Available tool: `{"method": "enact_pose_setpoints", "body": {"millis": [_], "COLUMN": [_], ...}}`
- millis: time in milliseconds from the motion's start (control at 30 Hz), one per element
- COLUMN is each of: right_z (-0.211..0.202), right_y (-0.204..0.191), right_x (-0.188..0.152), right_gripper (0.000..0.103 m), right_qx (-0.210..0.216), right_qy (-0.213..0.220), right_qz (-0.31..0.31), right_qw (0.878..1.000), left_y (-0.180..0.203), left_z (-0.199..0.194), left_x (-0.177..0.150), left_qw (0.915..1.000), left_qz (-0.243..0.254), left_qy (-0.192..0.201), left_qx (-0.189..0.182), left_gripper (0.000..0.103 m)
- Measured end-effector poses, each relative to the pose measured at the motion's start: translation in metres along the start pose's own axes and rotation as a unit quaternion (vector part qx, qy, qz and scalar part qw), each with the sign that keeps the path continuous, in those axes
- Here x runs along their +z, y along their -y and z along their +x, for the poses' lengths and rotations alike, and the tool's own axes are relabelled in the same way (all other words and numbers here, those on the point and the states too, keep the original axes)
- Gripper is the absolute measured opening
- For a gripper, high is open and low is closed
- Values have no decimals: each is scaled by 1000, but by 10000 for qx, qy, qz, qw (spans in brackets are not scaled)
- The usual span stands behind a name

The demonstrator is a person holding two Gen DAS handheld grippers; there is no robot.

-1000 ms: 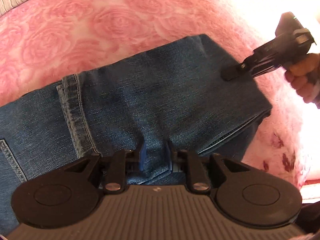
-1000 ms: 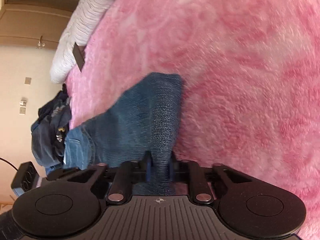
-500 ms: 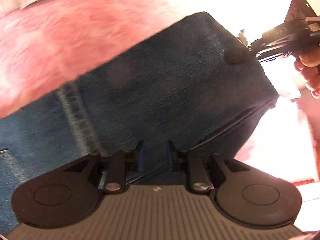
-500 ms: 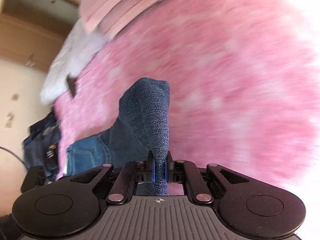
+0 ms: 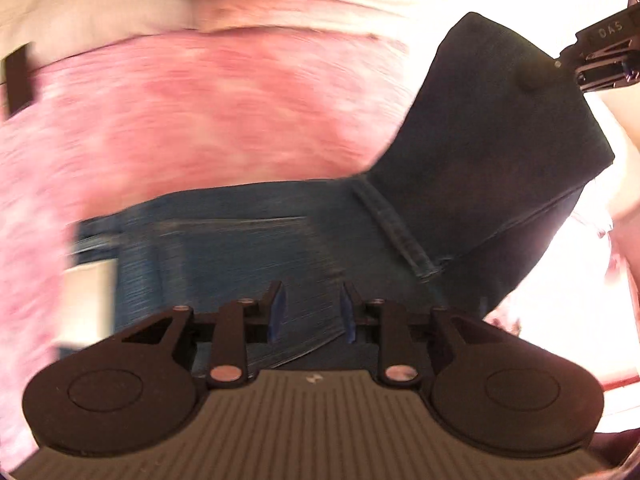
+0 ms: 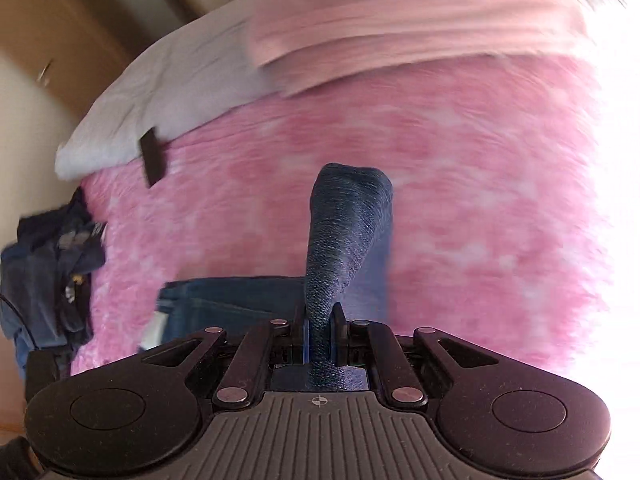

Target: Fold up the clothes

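Blue jeans (image 5: 240, 256) lie on a pink rose-patterned blanket (image 5: 180, 128). My right gripper (image 6: 320, 332) is shut on a fold of the denim (image 6: 348, 232) and holds it up off the bed. In the left wrist view that lifted part (image 5: 500, 152) stands dark at the upper right, with the right gripper (image 5: 538, 78) clamped on its top corner. My left gripper (image 5: 311, 308) hovers over the flat part of the jeans, left of the hem seam (image 5: 400, 236). Its jaws are opening. Blurred denim shows in the gap, and the pads do not press on it.
A white pillow (image 6: 160, 112) and a folded pink cover (image 6: 400, 32) lie at the head of the bed. A dark flat rectangle (image 6: 153, 156) rests by the pillow. A heap of dark clothes (image 6: 48, 272) sits at the bed's left edge. A wooden cupboard (image 6: 60, 20) stands behind.
The right gripper has risen with its denim fold, pulling that end of the jeans upright. The left gripper has let go of the fold and shifted left past the hem seam, jaws wider.
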State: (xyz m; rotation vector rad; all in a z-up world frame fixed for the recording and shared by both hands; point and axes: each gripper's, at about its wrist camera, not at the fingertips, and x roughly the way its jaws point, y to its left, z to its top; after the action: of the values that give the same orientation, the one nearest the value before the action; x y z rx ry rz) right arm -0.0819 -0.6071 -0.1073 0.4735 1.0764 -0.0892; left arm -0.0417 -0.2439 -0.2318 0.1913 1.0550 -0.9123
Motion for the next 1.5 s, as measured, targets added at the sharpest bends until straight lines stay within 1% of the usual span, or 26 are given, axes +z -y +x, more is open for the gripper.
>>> {"method": "enact_pose_setpoints", "body": {"millis": [67,133,233,267,300,333,367,467,567,633,667,733,767,800,867,933,967,1000,1033,1100,1167,1200,1300,1367,1433,1500], "right_z": [20,49,105,129,157,185,207,227,219,210,206,198,193,190,185,186,187,187,189,188,188,185,179,185,198,206], "right_y": [-60,-120,-200,-220,-238,-256,-269,-297,-285,-259,-243,-210,-192,-176,-145,-124,-114,-103,-95,-81,-83,-87,-104,-117,-125,-129], "right_x": [-5,-16,-37,-47,-57,-66,-78,-99,-110,-118,-121,-127,-131,-136,-145,-154,-158,-163,-167,-171,-170,-166,-158,-154,-154,-151], "right_gripper": [9,10,10,11,17,19,19,20,20,23,28,65,67,67,67,67,67,67,67,67,67,67,67,67,67,67], "right_qx": [-89,-102,-160,-249,-315,-379,-342,-21,57,-100,-275,-634,-826,-992,-1208,-1306,-1354,-1402,-1380,-1257,-1203,-1061,-623,-336,-261,-197], "right_qy": [-32,-178,-443,-516,-635,-755,-918,-981,-924,-913,-921,-936,-926,-947,-1020,-1111,-1156,-1202,-1255,-1264,-1215,-1148,-878,-796,-886,-932], "right_qz": [-201,-532,-996,-1124,-1320,-1517,-1729,-1968,-1781,-1545,-1422,-1173,-1084,-1034,-1012,-1037,-1049,-1062,-1032,-947,-938,-908,-936,-1076,-1191,-1218], "right_qw": [9998,9984,9939,9920,9887,9848,9800,9755,9797,9837,9852,9866,9863,9851,9822,9797,9784,9770,9770,9794,9808,9835,9898,9904,9886,9880], "left_y": [-34,-66,-109,-122,-135,-147,-157,-177,-185,-186,-185,-177,-173,-170,-163,-157,-154,-152,-150,-149,-153,-156,-168,-187,-199,-203], "left_z": [-22,-45,-74,-83,-90,-95,-98,-100,-86,-68,-56,-33,-21,-9,17,39,49,56,61,62,51,45,29,44,63,67], "left_x": [-10,-23,-38,-43,-48,-51,-54,-57,-50,-41,-36,-22,-15,-9,1,6,7,8,9,15,24,29,42,39,34,36], "left_qw": [9999,9995,9987,9983,9978,9974,9972,9962,9947,9932,9925,9911,9903,9894,9872,9869,9870,9875,9888,9899,9917,9927,9947,9926,9894,9891], "left_qz": [-132,-269,-449,-506,-572,-638,-673,-821,-997,-1056,-1055,-1032,-1018,-1019,-1054,-1027,-1017,-991,-918,-815,-744,-712,-667,-835,-972,-952], "left_qy": [69,120,150,157,164,168,177,228,212,152,102,8,-39,-119,-370,-562,-647,-714,-763,-759,-638,-562,-389,-644,-901,-979], "left_qx": [66,117,214,248,275,286,286,167,-169,-457,-604,-836,-942,-1030,-1137,-1107,-1067,-993,-899,-874,-834,-797,-672,-599,-586,-557], "left_gripper": [26,26,26,26,26,26,26,27,30,37,38,40,42,45,45,45,43,36,26,15,12,11,11,15,23,27]}}
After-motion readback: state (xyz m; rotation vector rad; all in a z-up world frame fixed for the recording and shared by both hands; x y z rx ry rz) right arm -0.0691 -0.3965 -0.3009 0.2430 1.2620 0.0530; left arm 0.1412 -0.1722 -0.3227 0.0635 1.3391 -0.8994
